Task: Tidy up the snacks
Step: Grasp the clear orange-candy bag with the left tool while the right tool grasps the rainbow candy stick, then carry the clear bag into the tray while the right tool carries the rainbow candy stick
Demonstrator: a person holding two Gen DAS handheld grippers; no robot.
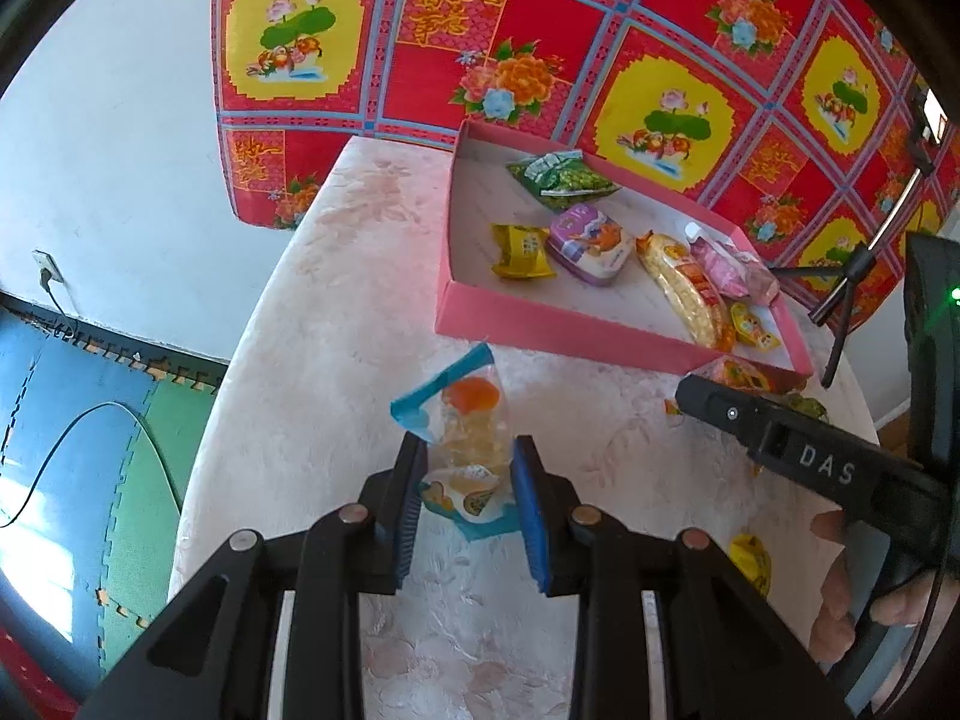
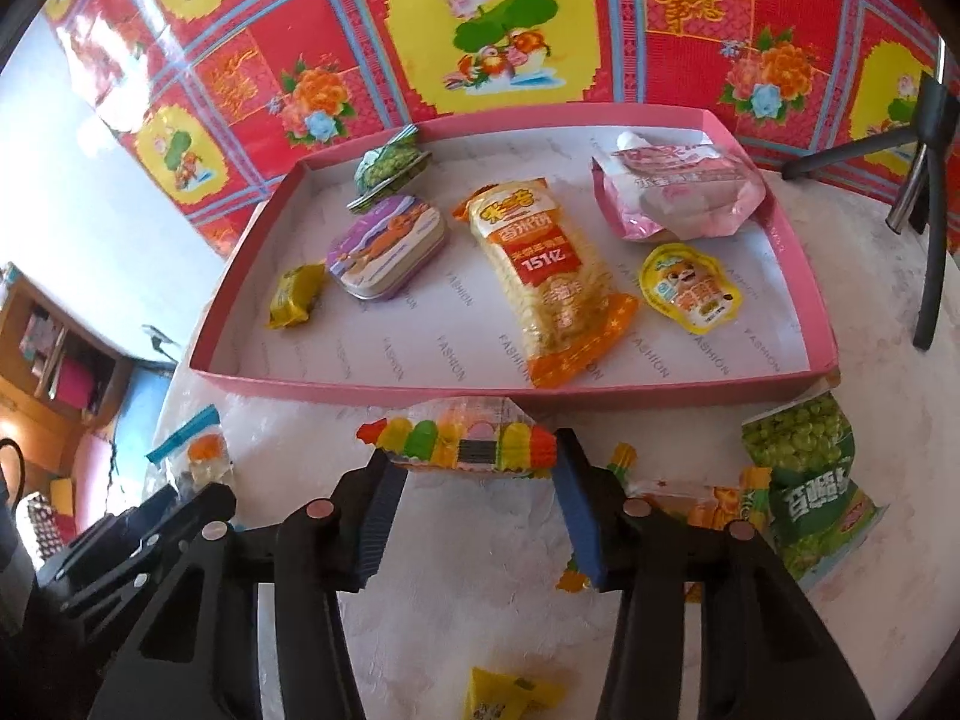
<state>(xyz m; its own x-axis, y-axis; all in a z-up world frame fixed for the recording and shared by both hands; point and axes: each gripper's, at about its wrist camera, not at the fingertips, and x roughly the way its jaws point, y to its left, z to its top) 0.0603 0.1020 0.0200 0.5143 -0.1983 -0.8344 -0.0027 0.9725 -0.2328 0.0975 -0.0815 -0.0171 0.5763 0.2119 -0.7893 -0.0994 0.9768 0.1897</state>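
A pink tray (image 1: 540,319) (image 2: 372,389) on the pale table holds several snacks: a green pea packet (image 1: 561,175), a purple tin (image 2: 387,246), a long orange rice-cracker pack (image 2: 546,282), a pink pouch (image 2: 675,192) and small yellow packs. My left gripper (image 1: 470,468) is shut on a clear jelly packet with blue edges (image 1: 465,420), in front of the tray; the packet also shows in the right wrist view (image 2: 198,450). My right gripper (image 2: 471,468) is shut on a multicoloured gummy packet (image 2: 462,441) by the tray's near wall.
A large green pea bag (image 2: 804,480), orange-green wrappers (image 2: 720,498) and a yellow candy (image 2: 510,690) lie loose on the table. A black tripod (image 2: 924,192) stands at the right. A red patterned cloth (image 2: 480,30) hangs behind. Foam floor mats (image 1: 90,420) lie left of the table.
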